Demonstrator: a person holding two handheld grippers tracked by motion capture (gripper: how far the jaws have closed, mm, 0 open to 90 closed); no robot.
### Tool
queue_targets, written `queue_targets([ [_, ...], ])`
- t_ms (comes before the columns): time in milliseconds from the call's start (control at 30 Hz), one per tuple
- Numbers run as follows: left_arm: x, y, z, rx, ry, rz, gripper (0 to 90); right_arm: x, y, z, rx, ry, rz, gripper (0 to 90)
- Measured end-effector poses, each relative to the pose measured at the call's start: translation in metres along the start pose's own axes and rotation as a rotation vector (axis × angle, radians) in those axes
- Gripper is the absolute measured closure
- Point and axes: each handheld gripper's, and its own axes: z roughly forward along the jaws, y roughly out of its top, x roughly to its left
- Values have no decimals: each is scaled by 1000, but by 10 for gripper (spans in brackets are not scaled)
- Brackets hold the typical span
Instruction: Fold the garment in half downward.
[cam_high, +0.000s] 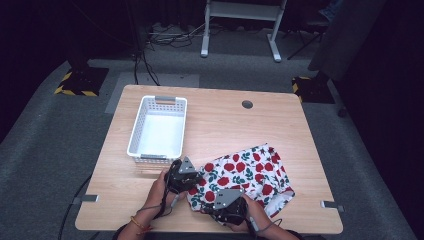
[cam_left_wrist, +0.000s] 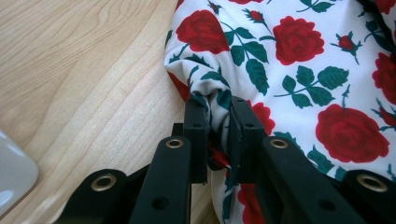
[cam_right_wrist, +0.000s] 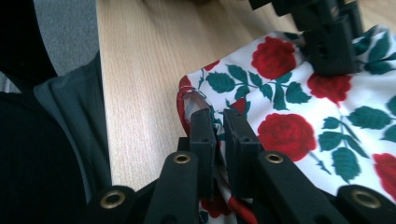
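Cloth (cam_high: 247, 172) with red roses, spread loosely on the counter (cam_high: 280, 125) at 5 o'clock of centre, pinched at its near-left edge by both tools: left hand-held gripper (cam_left_wrist: 218, 122) clamped on a bunched corner, right hand-held gripper (cam_right_wrist: 218, 127) clamped on the hemmed corner nearer the person. Grasp apparently secured, folding or lifting not yet begun. White basket (cam_high: 157, 127) at 10 o'clock with nothing in it, likely the destination, so tidying and stowing probably left to do.

Wooden table (cam_high: 225, 125) — white basket (cam_high: 158, 129), rose-print cloth (cam_high: 247, 177).
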Motion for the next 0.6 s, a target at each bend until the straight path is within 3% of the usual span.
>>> queue_targets([
  [267, -1, -1, -6, 8, 7, 18, 795, 1, 2, -11, -51, -24, -2, 836],
  [600, -3, 1, -16, -17, 22, 26, 799, 0, 7, -22, -99, -45, 11, 836],
])
